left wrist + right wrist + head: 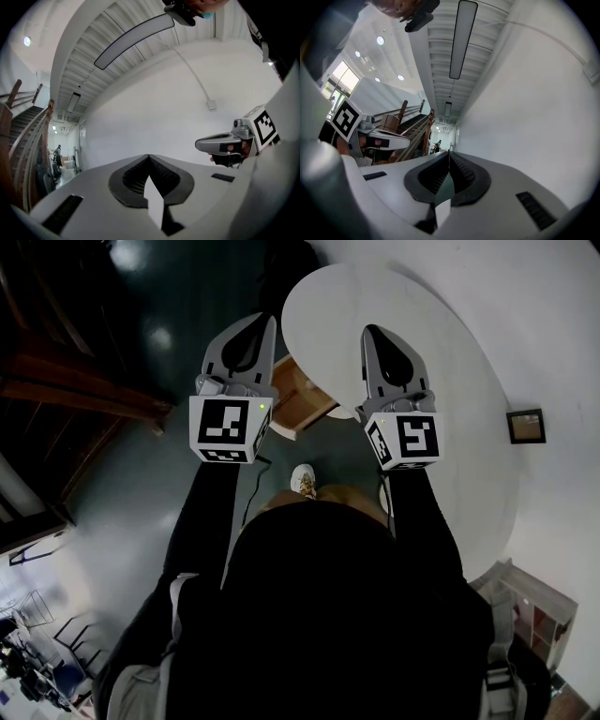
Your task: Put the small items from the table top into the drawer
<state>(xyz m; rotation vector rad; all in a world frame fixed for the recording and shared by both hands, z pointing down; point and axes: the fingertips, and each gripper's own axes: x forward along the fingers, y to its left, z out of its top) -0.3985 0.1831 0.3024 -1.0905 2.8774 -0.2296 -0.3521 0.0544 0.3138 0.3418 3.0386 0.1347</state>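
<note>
Light wooden drawer unit point(302, 397) stands on the dark glossy floor point(178, 306), tucked against the near edge of the round white counter point(412, 324). In the head view it shows between the two tongs, far below them. The left tongs point(149, 157) point level at a plain white wall point(159, 103), jaws pressed together with nothing between them. The right tongs point(449, 153) are likewise closed tight and empty, and point along the same wall toward a corridor. A brown wooden staircase point(410, 119) rises on the left side. The black-and-white marker cube point(230, 427) on the left tongs covers part of the view just left of the drawer unit. A pale shoe point(303, 479) rests on the floor below the drawer unit. A small dark-framed square point(526, 426) sits at the right.
</note>
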